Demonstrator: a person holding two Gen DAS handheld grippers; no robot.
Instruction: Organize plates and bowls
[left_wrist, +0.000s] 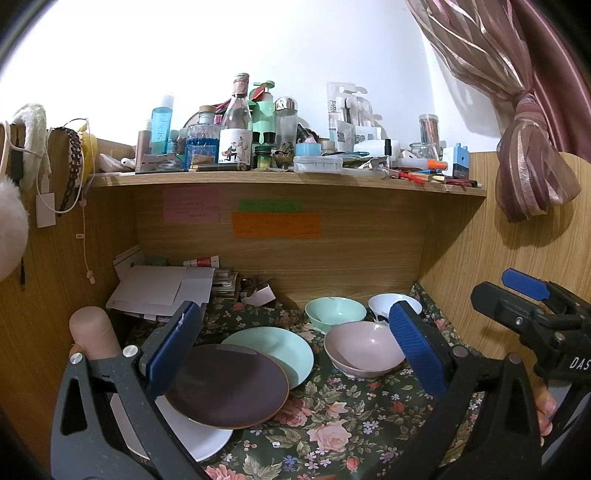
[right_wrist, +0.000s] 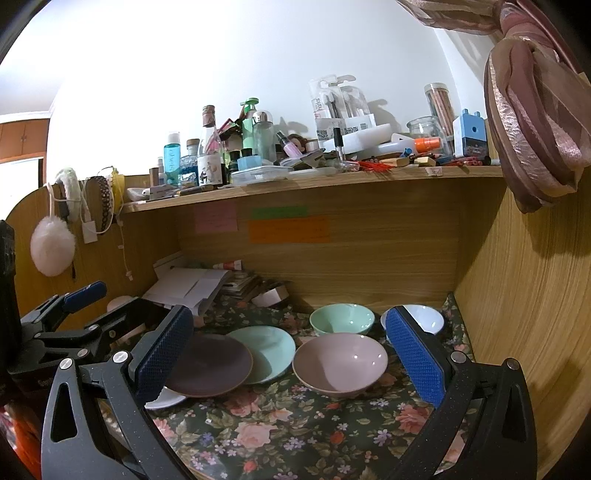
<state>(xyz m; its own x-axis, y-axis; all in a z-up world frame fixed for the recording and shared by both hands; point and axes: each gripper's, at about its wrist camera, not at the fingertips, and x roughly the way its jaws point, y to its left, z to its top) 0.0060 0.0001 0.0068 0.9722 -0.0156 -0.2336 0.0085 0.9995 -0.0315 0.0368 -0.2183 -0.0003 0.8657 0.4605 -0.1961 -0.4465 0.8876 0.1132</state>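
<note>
In a wooden desk alcove (right_wrist: 369, 258) under a cluttered shelf (left_wrist: 288, 179), a floral cloth (right_wrist: 288, 432) covers the desk surface and carries all the dishes.

Plates: three overlap at the left. A dark plate (left_wrist: 227, 386) lies on top, its edge over a mint plate (left_wrist: 284, 349) behind it and a white plate (left_wrist: 199, 439) beneath it. In the left wrist view the left finger of the left gripper (left_wrist: 295, 354) covers the dark plate's left rim; the white plate is largely hidden by that finger and the plate above it.

Bowls: three stand upright to the right of the plates. A pink bowl (right_wrist: 340, 363) is nearest, with a mint bowl (right_wrist: 341, 318) behind it and a white bowl (right_wrist: 424, 317) at the rear right, near the side panel. The right finger of the right gripper (right_wrist: 291, 360) cuts across the white bowl's left part.

Tools: both grippers stand wide apart and hold nothing. Both are raised before the dishes, with no contact visible. The pink bowl sits between the right gripper's fingers in its own view; the dark plate lies just inside the left gripper's left finger.

Minor items: loose papers (left_wrist: 162, 288) are at the rear left. Writing on the coloured notes (left_wrist: 275, 225) on the back panel cannot be read. Part of a hand (left_wrist: 546, 410) shows at the right edge of the left wrist view.
</note>
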